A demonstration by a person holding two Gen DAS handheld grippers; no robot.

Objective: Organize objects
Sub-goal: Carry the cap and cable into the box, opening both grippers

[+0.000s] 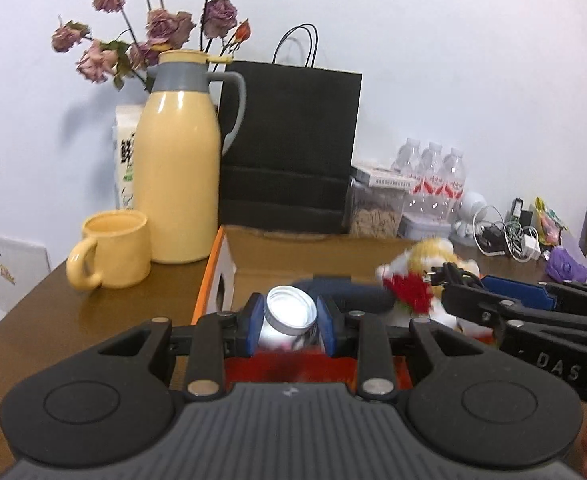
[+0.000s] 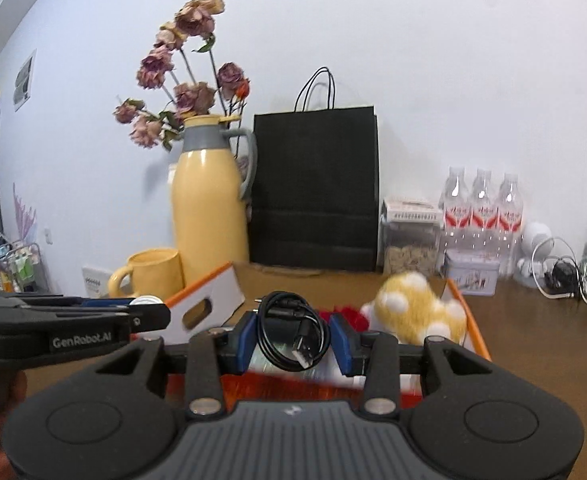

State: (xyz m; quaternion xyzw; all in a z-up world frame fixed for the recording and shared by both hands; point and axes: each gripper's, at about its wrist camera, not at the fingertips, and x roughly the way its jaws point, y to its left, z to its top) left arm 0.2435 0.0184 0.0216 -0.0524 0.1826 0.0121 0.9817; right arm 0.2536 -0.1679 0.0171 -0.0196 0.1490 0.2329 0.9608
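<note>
My left gripper (image 1: 289,320) is shut on a small jar with a silver lid (image 1: 289,310), its blue pads (image 1: 255,320) pressing both sides. The right gripper (image 2: 293,340) is shut on a coiled black USB cable (image 2: 289,320). Both hover over an open cardboard box with orange-edged flaps (image 2: 213,292), (image 1: 207,276). Inside lies a yellow plush toy with white spots (image 2: 413,312), (image 1: 425,260) beside something red. The right gripper (image 1: 437,276) shows at the right of the left wrist view. At the left of the right wrist view is the left gripper (image 2: 149,312).
A yellow thermos jug (image 1: 177,172) and yellow mug (image 1: 113,248) stand left of the box. Behind it are a black paper bag (image 1: 289,148), dried roses (image 1: 153,28), a clear food container (image 2: 409,236), three water bottles (image 2: 481,208), a tin (image 2: 471,272) and tangled chargers (image 2: 565,272).
</note>
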